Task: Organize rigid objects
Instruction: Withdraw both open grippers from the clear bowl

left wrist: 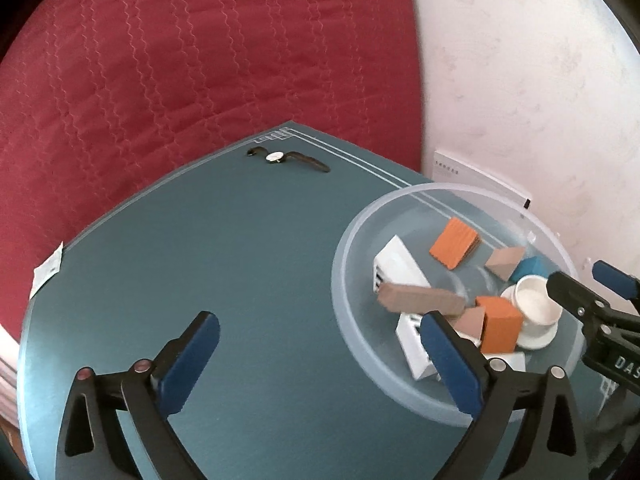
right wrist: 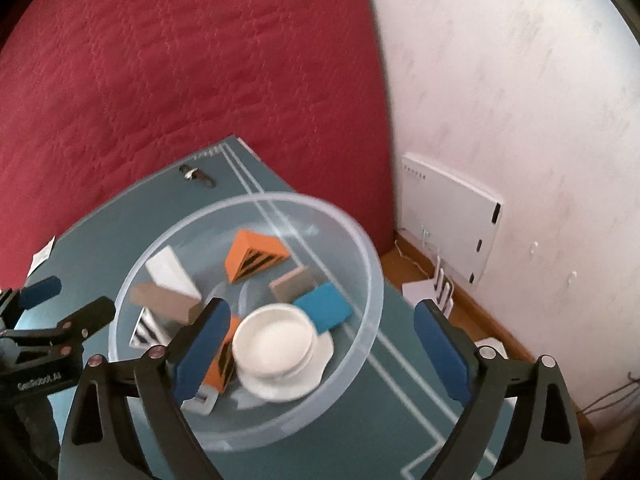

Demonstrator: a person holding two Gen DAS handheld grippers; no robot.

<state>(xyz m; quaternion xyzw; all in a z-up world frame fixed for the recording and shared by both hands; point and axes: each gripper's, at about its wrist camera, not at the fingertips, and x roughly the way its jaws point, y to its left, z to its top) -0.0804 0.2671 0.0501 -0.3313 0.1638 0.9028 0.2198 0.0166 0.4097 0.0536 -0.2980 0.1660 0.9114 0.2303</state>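
Note:
A clear plastic bowl (left wrist: 352,216) (right wrist: 372,264) stands on the teal mat and holds several blocks: an orange block (left wrist: 454,242), a long tan block (left wrist: 420,298) (right wrist: 164,300), a blue block (right wrist: 324,306), white blocks (left wrist: 394,264) and a white cup on a saucer (left wrist: 534,306) (right wrist: 272,342). A wristwatch (left wrist: 276,157) (right wrist: 196,176) lies at the mat's far edge. My left gripper (left wrist: 320,364) is open and empty above the mat, left of the bowl. My right gripper (right wrist: 320,352) is open and empty over the bowl's near right rim.
The teal mat (left wrist: 224,264) covers a small table beside a red quilted bed (left wrist: 180,60). A white wall (right wrist: 520,80) with a white router (right wrist: 452,216) stands at the right. A white tag (left wrist: 48,268) sticks out at the mat's left edge.

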